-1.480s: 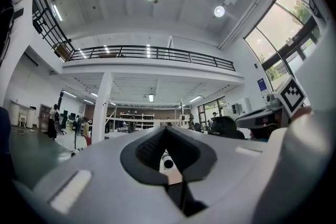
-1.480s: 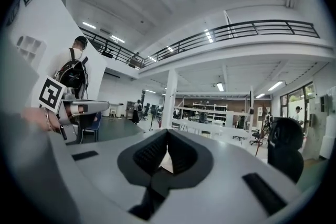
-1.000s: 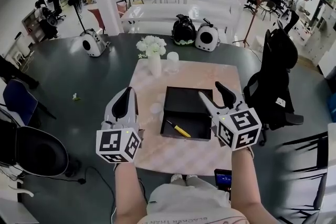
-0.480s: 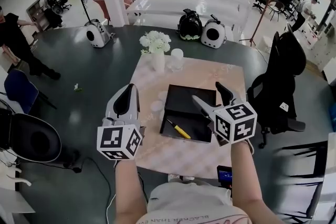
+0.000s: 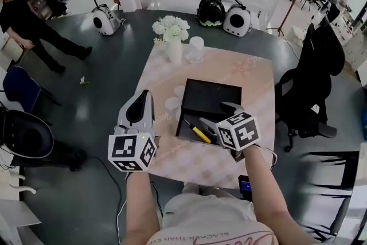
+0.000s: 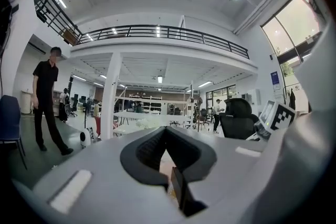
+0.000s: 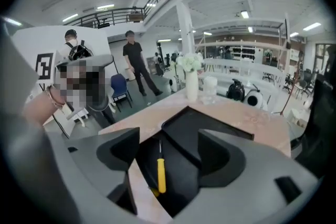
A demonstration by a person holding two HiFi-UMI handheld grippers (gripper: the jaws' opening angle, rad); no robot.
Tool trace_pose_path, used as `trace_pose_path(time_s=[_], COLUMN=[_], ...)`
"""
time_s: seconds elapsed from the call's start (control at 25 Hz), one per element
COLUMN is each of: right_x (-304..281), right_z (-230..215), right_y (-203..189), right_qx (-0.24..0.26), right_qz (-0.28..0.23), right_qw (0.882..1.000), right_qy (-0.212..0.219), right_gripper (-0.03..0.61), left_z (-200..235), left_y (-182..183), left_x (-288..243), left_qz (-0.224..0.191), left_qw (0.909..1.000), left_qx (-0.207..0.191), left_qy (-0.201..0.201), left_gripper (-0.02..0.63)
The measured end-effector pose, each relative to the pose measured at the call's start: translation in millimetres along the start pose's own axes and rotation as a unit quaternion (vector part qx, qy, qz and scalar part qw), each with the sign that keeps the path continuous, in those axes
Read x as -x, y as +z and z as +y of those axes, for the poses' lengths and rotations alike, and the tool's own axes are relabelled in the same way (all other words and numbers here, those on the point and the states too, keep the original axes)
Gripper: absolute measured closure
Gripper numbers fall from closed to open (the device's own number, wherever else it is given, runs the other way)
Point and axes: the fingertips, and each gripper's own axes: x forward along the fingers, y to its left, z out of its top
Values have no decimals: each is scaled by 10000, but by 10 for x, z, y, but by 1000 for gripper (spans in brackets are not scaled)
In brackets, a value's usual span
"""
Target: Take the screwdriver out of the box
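Observation:
A shallow black box (image 5: pixel 213 99) lies open on the pale table (image 5: pixel 246 74). In its near left corner lies the screwdriver (image 5: pixel 198 133), with a yellow handle and a dark shaft. My right gripper (image 5: pixel 218 115) tilts down over the box's front part, jaws open, just right of the screwdriver. In the right gripper view the screwdriver (image 7: pixel 161 173) shows low between the open jaws (image 7: pixel 170 153), untouched, inside the box (image 7: pixel 210 131). My left gripper (image 5: pixel 137 112) hovers left of the box at the table's edge, pointing level, fingers together and empty (image 6: pixel 165 131).
A white vase of flowers (image 5: pixel 172 37) and a clear jar (image 5: pixel 196 49) stand at the table's far side. Two small white cups (image 5: pixel 173 103) sit left of the box. A phone (image 5: pixel 244 185) lies at the near edge. A black chair (image 5: pixel 309 86) stands right; a person (image 5: pixel 28 23) walks at far left.
My right gripper dropped and tipped down toward the box's front, its jaws spreading wider. The left gripper sank slightly. A person has walked into view at the left.

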Motion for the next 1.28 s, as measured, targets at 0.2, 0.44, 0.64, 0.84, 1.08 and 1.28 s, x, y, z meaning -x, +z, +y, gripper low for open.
trace_pose_path(time_s=[0.2,0.44,0.64,0.84,1.08,1.28], right_x=[-417,-817,-1058,-1163,-1220,-1218], right_z=[133,155,193,157,82,55], right_y=[-476,-856,-1190,-1480,-1542,-1535], right_qx=[-125,-322,-331,-68,629,802], right_qz=[856,1759,2766,3628,4142,4216], right_qw=[9956,9824,9578,9307,9080,9029], right_qy=[374,546,702,464,-27,-231], right_gripper=[232,301,324,330,377,386], left_z=[59,123,154,221,336,342], left_y=[-204,-345,-380,-413,-403,-373], left_x=[-13,18,75,128,232,288], left_qz=[206,353,398,414,399,359], left_qw=[9997,9992,9990,9987,9981,9980], left_qx=[75,152,163,190,254,267], left_qy=[49,120,142,227,398,443], left_gripper=[607,607,607,607,607,607])
